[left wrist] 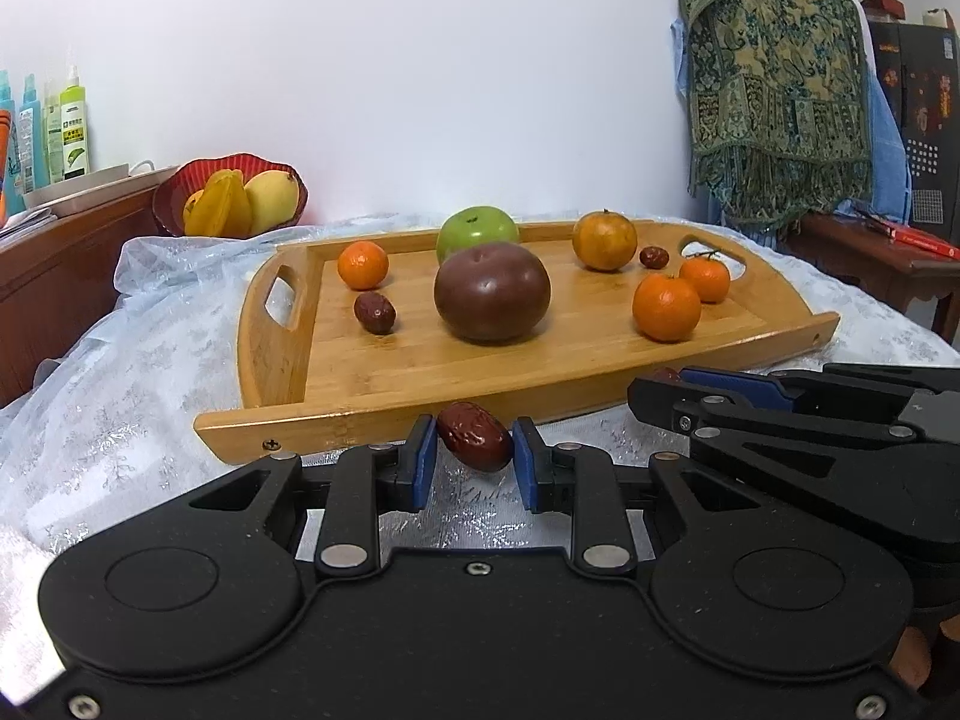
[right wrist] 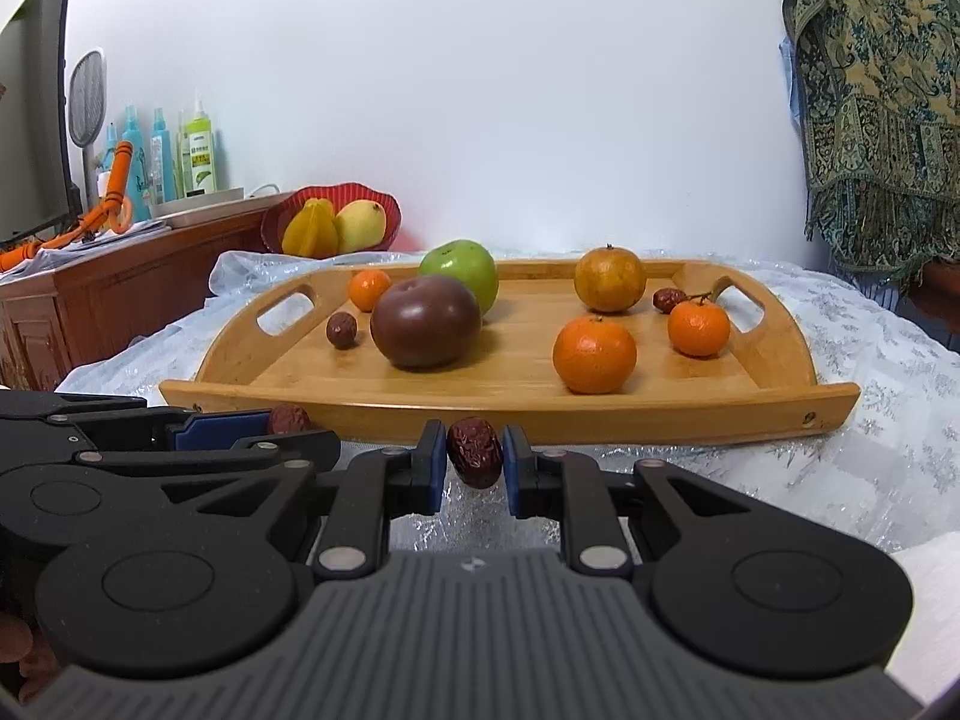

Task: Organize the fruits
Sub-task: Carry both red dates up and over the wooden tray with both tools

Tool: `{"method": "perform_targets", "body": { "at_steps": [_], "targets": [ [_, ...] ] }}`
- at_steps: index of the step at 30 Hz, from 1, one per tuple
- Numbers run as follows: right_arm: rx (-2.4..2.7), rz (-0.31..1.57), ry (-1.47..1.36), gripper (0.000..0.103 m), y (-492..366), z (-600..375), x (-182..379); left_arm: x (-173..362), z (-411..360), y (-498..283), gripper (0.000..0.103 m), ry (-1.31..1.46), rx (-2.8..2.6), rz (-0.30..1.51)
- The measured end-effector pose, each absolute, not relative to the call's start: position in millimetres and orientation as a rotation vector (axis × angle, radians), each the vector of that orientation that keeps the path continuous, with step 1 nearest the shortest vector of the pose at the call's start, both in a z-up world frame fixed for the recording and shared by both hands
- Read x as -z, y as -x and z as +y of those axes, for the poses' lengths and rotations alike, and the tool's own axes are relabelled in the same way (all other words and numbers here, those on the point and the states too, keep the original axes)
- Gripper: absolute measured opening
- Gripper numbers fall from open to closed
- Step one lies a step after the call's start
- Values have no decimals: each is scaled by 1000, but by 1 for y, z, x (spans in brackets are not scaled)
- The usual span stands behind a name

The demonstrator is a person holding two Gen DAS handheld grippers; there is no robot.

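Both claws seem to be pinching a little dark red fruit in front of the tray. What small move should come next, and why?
Probably lift both over the wooden tray's near rim. The left gripper is shut on one red date, the right gripper on another red date, and two more dates already lie inside.

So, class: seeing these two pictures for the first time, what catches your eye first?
Each gripper pinches a wrinkled dark red date, the left gripper one and the right gripper another, just before the wooden handled tray. On the tray, a big glossy brown round fruit sits in front of a green apple.
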State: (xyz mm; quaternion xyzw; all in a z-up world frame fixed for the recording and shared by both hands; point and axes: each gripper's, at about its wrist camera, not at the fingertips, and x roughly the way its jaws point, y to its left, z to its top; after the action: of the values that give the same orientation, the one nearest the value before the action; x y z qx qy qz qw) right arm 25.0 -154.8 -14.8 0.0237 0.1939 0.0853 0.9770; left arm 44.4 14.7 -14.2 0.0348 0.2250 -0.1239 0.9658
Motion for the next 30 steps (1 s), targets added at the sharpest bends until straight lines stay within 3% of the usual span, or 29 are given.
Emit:
{"method": "perform_targets", "body": {
  "at_steps": [30],
  "targets": [
    [-165, 322, -98, 25, -67, -161, -19, -32, 12, -98, 25, 0, 227, 420]
  ]
}}
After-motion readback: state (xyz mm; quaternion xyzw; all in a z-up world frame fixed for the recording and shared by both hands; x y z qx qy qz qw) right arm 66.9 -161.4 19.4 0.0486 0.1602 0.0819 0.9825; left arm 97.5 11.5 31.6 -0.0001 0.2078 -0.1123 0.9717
